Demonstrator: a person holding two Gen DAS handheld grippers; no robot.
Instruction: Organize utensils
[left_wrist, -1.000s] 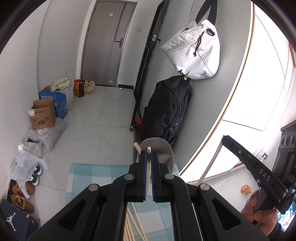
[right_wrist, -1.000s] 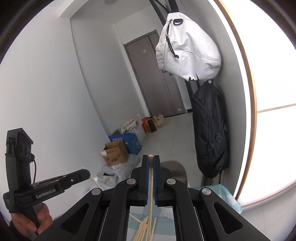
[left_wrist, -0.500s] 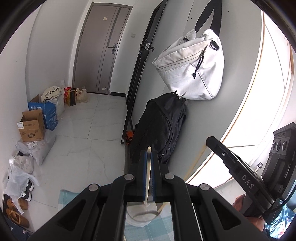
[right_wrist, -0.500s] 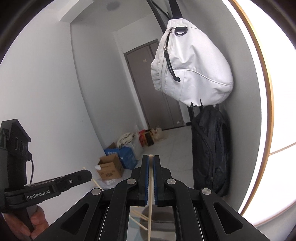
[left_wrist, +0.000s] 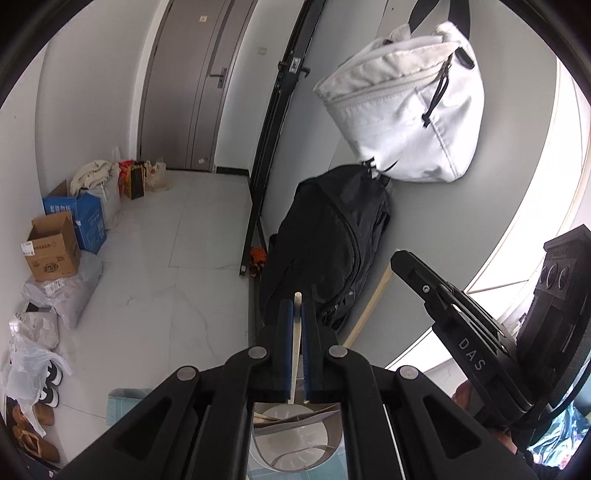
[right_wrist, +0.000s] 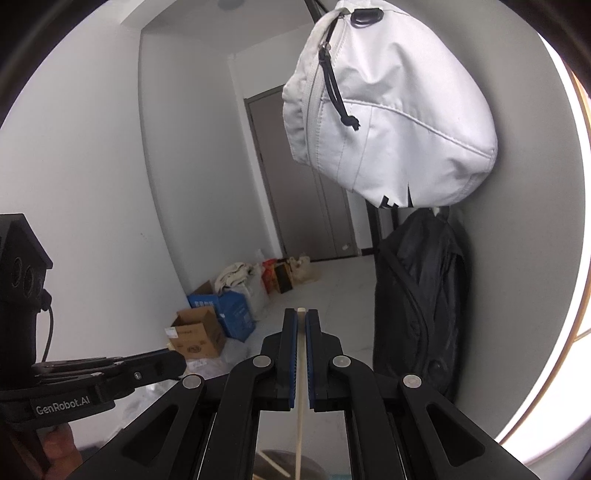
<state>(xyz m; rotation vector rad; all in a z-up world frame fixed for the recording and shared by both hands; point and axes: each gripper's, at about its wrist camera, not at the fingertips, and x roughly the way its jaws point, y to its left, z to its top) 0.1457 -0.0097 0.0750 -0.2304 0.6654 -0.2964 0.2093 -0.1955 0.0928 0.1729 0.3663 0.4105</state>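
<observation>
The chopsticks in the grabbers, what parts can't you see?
- Left wrist view: left gripper arms hide the lower end of its chopstick.
- Right wrist view: the right gripper chopstick runs off the bottom edge.
- Holder: contents mostly covered by the left gripper.

"DAS": right gripper (left_wrist: 400, 260) | "GenRobot.AI": left gripper (right_wrist: 173, 363)

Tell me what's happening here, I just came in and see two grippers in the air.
A person is sorting chopsticks with a handheld gripper in each hand. The left gripper is shut on one chopstick, right above a grey divided holder on the checked cloth. The right gripper is shut on another chopstick. Neither is dropped in yet.
</observation>
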